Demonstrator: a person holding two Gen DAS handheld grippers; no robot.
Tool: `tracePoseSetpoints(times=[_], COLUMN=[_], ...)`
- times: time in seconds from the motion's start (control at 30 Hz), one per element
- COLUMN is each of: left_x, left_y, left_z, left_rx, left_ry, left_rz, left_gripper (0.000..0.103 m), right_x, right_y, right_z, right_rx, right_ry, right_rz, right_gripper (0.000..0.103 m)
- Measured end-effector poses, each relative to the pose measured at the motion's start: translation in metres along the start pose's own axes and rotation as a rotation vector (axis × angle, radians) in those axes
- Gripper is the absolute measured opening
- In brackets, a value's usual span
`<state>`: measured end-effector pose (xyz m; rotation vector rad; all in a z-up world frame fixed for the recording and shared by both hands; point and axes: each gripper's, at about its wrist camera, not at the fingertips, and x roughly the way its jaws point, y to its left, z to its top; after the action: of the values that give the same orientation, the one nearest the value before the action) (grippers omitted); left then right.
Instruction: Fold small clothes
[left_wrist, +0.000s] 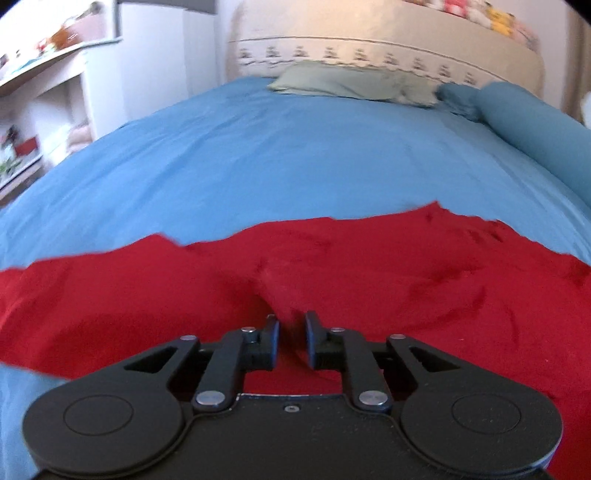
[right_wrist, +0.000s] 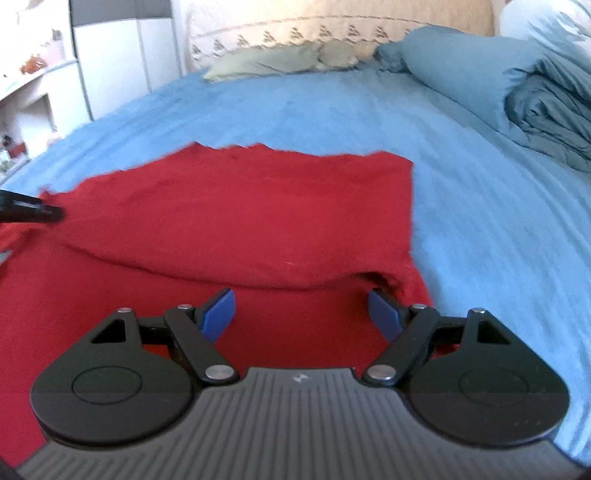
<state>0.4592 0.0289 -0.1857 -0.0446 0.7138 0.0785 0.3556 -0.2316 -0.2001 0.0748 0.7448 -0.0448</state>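
A red garment (left_wrist: 369, 273) lies spread on the blue bed sheet (left_wrist: 258, 155). My left gripper (left_wrist: 291, 325) is shut on a pinched ridge of the red cloth, which rises between its fingers. In the right wrist view the red garment (right_wrist: 240, 214) lies flat with a fold line across it. My right gripper (right_wrist: 303, 306) is open, low over the near right part of the garment, its right finger (right_wrist: 384, 314) by a lifted fold at the garment's right edge. The left gripper shows as a dark tip (right_wrist: 33, 212) at the far left.
A green pillow (left_wrist: 343, 83) lies at the headboard (left_wrist: 388, 48). A rolled blue duvet (right_wrist: 517, 92) lies along the bed's right side. White shelves and a cabinet (left_wrist: 55, 96) stand to the left of the bed.
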Motion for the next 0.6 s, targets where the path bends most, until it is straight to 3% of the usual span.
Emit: tracePoseSetpoints(times=[0.17, 0.2, 0.27, 0.33, 0.47, 0.6], left_x=[-0.013, -0.018, -0.034, -0.051, -0.047, -0.021], left_y=[0.042, 0.047, 0.057, 0.057, 0.026, -0.005], left_z=[-0.008, -0.009, -0.009, -0.006, 0.015, 0.024], left_rx=[-0.11, -0.11, -0.134, -0.125, -0.023, 0.022], left_ry=[0.015, 0.019, -0.006, -0.054, -0.065, -0.044], left_rz=[0.043, 0.074, 0.083, 0.028, -0.112, -0.184], left_gripper=[0.027, 0.04, 0.055, 0.064, 0.091, 0.095], right_x=[-0.007, -0.01, -0.018, -0.031, -0.031, 0.004], right_y=[-0.024, -0.028, -0.031, -0.025, -0.002, 0.012], right_z=[-0.008, -0.009, -0.009, -0.004, 0.018, 0.029], right_rx=[0.038, 0.05, 0.052, 0.029, -0.019, 0.012], right_ry=[0.016, 0.023, 0.038, 0.007, -0.084, -0.137], right_rz=[-0.062, -0.064, -0.077, -0.105, -0.019, 0.046], right_gripper=[0.099, 0.099, 0.1, 0.102, 0.103, 0.103])
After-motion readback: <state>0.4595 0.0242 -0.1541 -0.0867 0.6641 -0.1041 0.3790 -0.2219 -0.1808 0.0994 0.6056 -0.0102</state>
